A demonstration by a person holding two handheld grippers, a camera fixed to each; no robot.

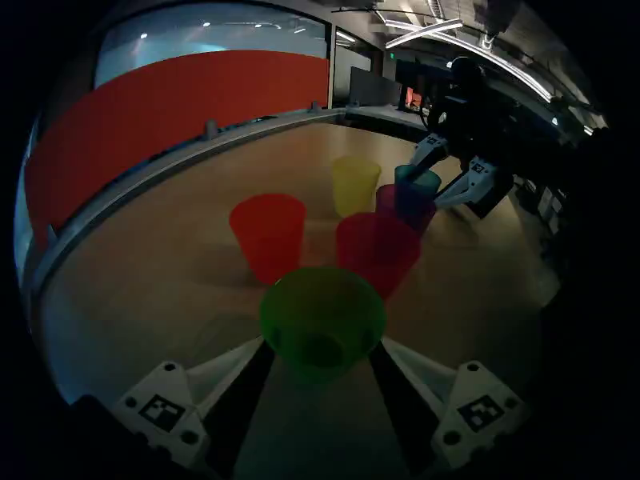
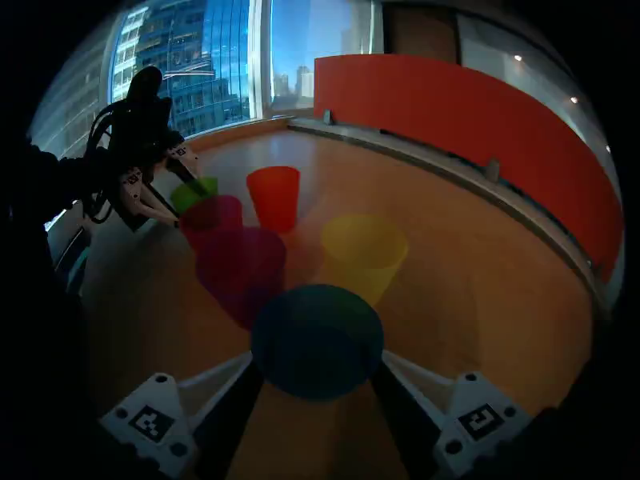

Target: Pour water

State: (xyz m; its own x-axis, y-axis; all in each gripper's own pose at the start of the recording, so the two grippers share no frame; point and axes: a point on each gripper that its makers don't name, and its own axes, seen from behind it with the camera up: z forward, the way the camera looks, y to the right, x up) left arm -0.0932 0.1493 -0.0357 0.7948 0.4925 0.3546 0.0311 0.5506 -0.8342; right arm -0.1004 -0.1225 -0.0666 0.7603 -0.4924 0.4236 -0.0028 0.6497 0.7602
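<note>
- Green cup [image 1: 322, 320] sits closest to the lens in my left gripper view. It is clamped between the two fingers of my left gripper [image 1: 322, 346], one finger pressing each side.
- It is on my side of the yellow cup [image 1: 354, 184], apart from it, with other cups standing in between.
- Its long axis runs roughly up and down, with the wide mouth on top and open toward the camera. I cannot tell whether it leans or rests on the table [image 1: 152, 272].
- My right gripper [image 2: 318, 358] pinches the teal cup [image 2: 318, 340] the same way, mouth up, near the yellow cup.
- I count six cups, one of each colour. Two are held, and four stand upright on the wooden table, mouths up.
- The orange-red cup [image 1: 268, 236] stands near the yellow cup.
- The crimson cup [image 1: 376, 252] stands between the yellow cup and my green one.
- The purple cup [image 1: 392, 200] is just beside the yellow cup, and I cannot tell whether it touches the teal one.
- I count two grippers, facing each other across the cluster around the yellow cup.
</note>
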